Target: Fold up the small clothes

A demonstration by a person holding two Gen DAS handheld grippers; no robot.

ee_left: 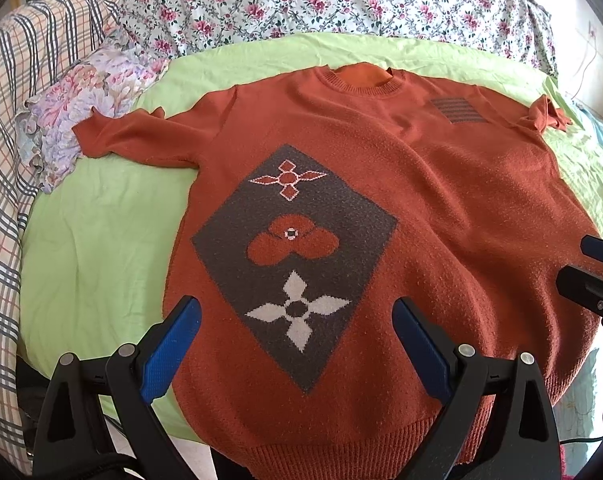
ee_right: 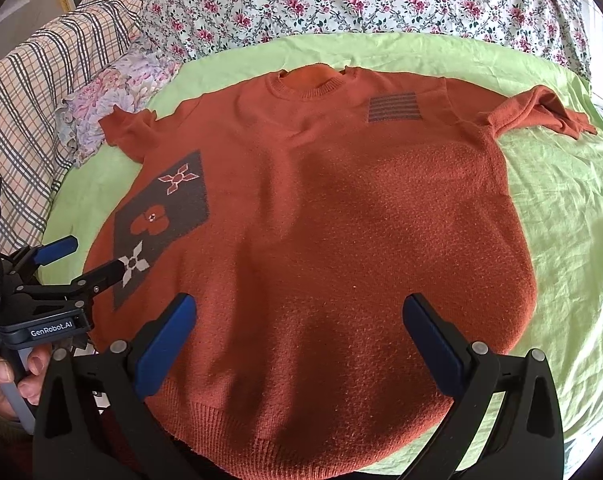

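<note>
The only fully readable text is "GenRobot.AI", in white letters on the black body of the left gripper (ee_right: 97, 264), seen at the left edge of the right wrist view. A small white label below it, at the frame edge, is cut off and illegible. No other text can be read.

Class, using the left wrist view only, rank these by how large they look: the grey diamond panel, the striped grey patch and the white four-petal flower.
1. Grey diamond panel, clearly largest.
2. White four-petal flower.
3. Striped grey patch; it lies farther from the camera, so ranks 2 and 3 are unsure.
</note>
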